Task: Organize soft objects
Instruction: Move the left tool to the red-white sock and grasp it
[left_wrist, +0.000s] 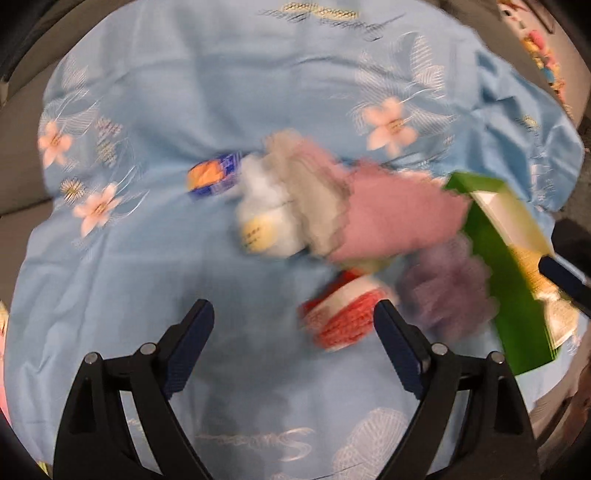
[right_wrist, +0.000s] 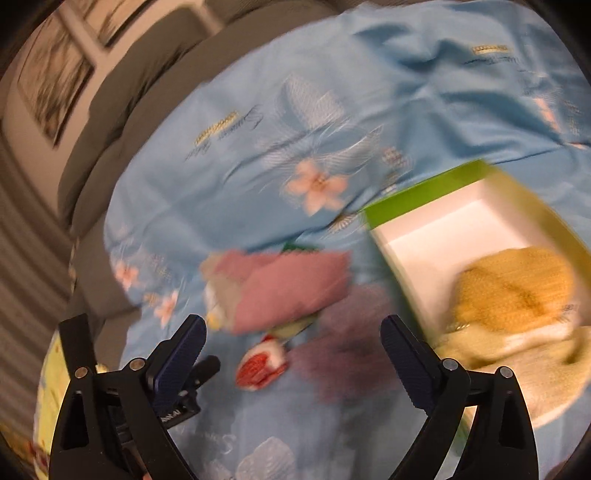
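Both views are motion-blurred. My left gripper (left_wrist: 293, 314) stands open over the blue flowered sheet (left_wrist: 184, 92), nothing between its fingers. Just ahead lies a red-and-white yarn roll (left_wrist: 341, 314), close to the right finger. Beyond it sit a purple fluffy piece (left_wrist: 448, 288), a pink cloth (left_wrist: 399, 214), a grey cloth (left_wrist: 314, 195), a white ball (left_wrist: 264, 221) and an orange-and-blue pack (left_wrist: 214, 175). A green box (left_wrist: 517, 258) stands at the right. My right gripper (right_wrist: 293, 332) is open and empty above the yarn roll (right_wrist: 262, 365), pink cloth (right_wrist: 291, 288) and purple piece (right_wrist: 351, 339). The green box (right_wrist: 417, 192) holds a yellow knitted item (right_wrist: 513, 291) and a pale towel (right_wrist: 535, 362).
The sheet (right_wrist: 295, 110) covers a grey sofa (right_wrist: 155, 85) with back cushions. Framed pictures (right_wrist: 55, 74) hang on the wall at the left of the right wrist view. The other gripper's dark body (right_wrist: 192, 373) shows behind my right gripper's left finger. Colourful printed fabric (left_wrist: 543, 55) lies at the top right.
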